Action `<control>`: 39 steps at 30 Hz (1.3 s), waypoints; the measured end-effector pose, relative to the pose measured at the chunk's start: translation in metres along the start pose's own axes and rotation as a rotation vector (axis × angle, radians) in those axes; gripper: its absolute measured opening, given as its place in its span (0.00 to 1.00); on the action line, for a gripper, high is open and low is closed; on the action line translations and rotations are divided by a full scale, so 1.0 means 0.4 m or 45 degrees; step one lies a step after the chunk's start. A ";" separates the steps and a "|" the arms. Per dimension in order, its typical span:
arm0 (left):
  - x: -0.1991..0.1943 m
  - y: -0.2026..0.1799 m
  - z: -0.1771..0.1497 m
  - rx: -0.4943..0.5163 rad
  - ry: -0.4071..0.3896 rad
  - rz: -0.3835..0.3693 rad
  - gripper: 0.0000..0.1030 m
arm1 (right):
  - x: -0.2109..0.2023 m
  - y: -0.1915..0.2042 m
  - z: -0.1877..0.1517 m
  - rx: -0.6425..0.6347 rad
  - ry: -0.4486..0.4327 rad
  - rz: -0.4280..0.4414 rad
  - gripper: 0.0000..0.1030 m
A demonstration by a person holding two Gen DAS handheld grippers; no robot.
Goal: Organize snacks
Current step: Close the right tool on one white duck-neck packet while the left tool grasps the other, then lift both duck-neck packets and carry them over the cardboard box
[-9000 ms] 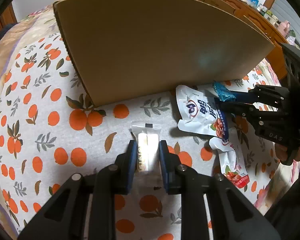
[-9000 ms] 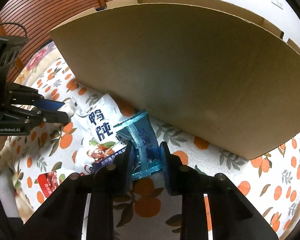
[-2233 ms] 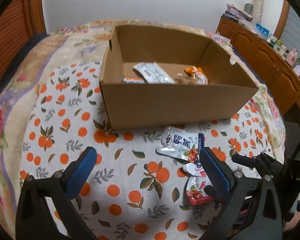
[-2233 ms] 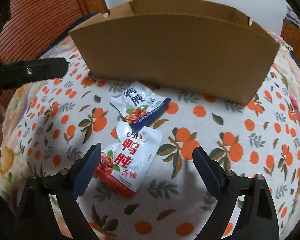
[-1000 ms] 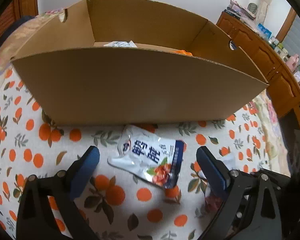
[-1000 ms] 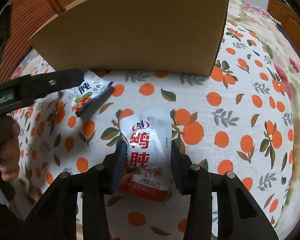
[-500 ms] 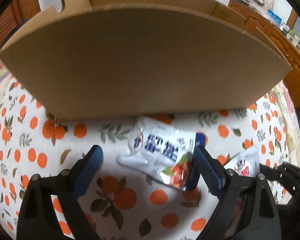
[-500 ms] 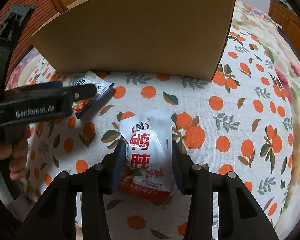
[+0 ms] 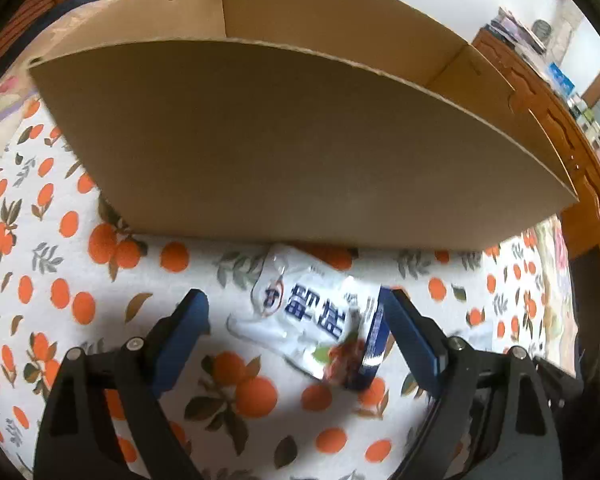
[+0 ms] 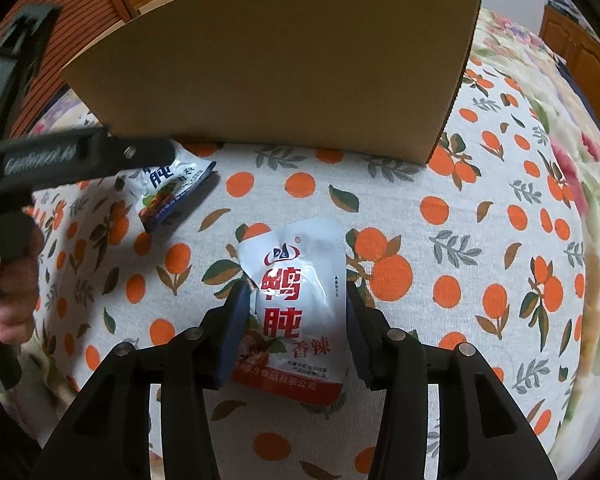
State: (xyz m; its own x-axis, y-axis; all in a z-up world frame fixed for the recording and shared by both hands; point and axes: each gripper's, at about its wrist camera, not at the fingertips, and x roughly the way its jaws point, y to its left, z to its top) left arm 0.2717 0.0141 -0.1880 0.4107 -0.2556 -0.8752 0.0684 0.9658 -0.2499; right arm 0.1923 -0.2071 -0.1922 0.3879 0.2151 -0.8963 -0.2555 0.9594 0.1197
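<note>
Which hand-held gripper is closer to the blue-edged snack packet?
Left. The left hand-held gripper straddles the blue-edged packet; the right hand-held gripper sits apart, around the red-lettered packet.

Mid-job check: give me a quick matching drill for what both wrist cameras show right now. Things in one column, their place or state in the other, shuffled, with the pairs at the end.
Column 1
1. blue-trimmed snack pouch
2. red-lettered snack pouch
3. cardboard box
4. left hand-held gripper

Column 2
A. stands on the orange-print cloth, behind both pouches
B. jaws spread wide, not closed on anything
C. lies between the fingers of the right hand-held gripper, pads at its side edges
D. lies close to the box's front wall, between wide-open fingers

Pairs: 1-D, 2-C, 3-A, 4-B
</note>
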 end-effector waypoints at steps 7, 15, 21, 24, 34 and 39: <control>0.044 -0.054 -0.004 0.190 -0.023 0.159 0.65 | 0.005 0.023 -0.003 -0.057 -0.002 -0.034 0.50; 0.018 -0.044 -0.012 0.189 0.019 0.075 0.47 | 0.003 0.021 0.004 -0.046 0.017 -0.005 0.38; -0.032 -0.057 -0.016 0.209 0.008 0.014 0.35 | 0.000 0.007 0.006 -0.021 0.039 0.051 0.37; -0.045 -0.066 -0.018 0.232 0.007 -0.016 0.29 | -0.002 0.002 0.004 -0.018 0.042 0.075 0.36; -0.110 -0.114 -0.014 0.277 -0.030 -0.093 0.18 | -0.006 -0.004 0.005 -0.002 0.022 0.085 0.36; -0.111 -0.152 -0.017 0.307 -0.057 -0.094 0.18 | -0.017 -0.002 0.006 0.002 0.006 0.084 0.36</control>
State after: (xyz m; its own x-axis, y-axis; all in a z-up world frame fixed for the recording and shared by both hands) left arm 0.2431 -0.0334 -0.1366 0.4364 -0.3287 -0.8376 0.3124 0.9283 -0.2016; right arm 0.1922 -0.2088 -0.1852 0.3661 0.2771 -0.8884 -0.2793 0.9433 0.1792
